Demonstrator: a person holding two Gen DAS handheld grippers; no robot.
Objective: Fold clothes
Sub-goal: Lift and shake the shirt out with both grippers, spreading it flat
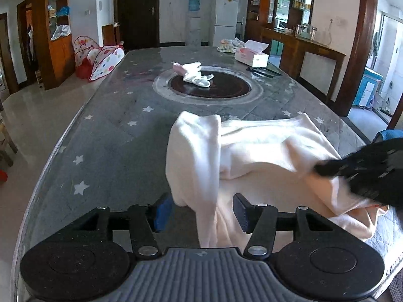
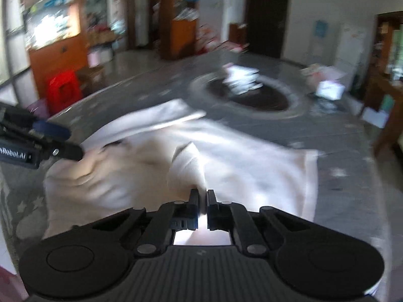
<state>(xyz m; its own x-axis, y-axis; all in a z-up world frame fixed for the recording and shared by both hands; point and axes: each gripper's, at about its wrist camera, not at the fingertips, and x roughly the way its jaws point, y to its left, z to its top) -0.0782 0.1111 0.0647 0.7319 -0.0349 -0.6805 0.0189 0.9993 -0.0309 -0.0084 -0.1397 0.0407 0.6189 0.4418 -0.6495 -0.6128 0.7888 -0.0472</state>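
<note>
- While my right gripper pinches a bunched fold of the white garment, that view is blurred.
- My left gripper gapes wide, cloth hanging between its fingers, over the starred table.

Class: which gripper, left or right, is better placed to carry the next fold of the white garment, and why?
Right. The right gripper is shut on a pinched fold of the white garment; the left gripper is open, cloth merely hanging between its fingers, so it would probably have to grasp first.
</note>
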